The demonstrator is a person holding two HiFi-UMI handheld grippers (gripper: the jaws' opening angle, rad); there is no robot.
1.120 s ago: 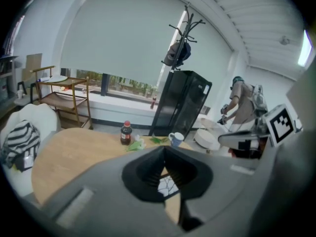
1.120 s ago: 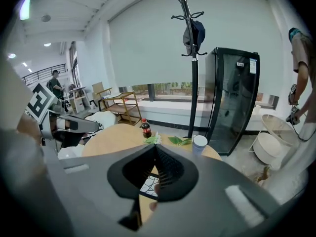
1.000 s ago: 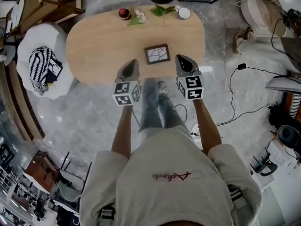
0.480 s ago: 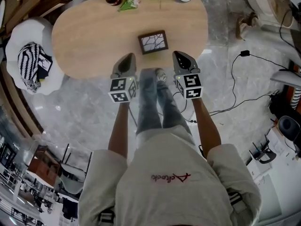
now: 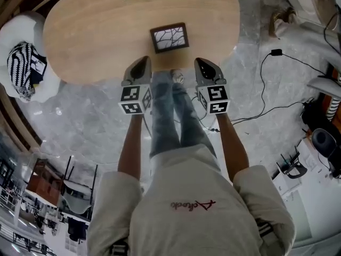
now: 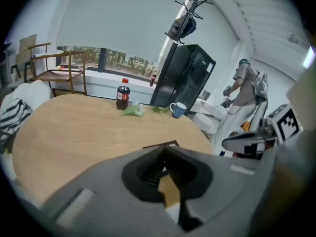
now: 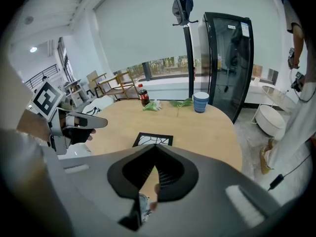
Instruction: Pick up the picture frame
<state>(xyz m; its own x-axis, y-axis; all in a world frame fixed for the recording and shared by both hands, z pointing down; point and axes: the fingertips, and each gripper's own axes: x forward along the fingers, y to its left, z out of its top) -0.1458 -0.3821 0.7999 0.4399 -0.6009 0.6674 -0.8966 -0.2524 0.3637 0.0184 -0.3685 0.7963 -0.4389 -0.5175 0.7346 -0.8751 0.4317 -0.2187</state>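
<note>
You hold the left gripper and right gripper, each pressed together and empty, over the near edge of the worktop, just short of the flat-lying picture frame.

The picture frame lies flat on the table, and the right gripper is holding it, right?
No: the frame does lie flat on the table, but the right gripper holds nothing; the right gripper view shows its jaws shut, short of the frame.
</note>
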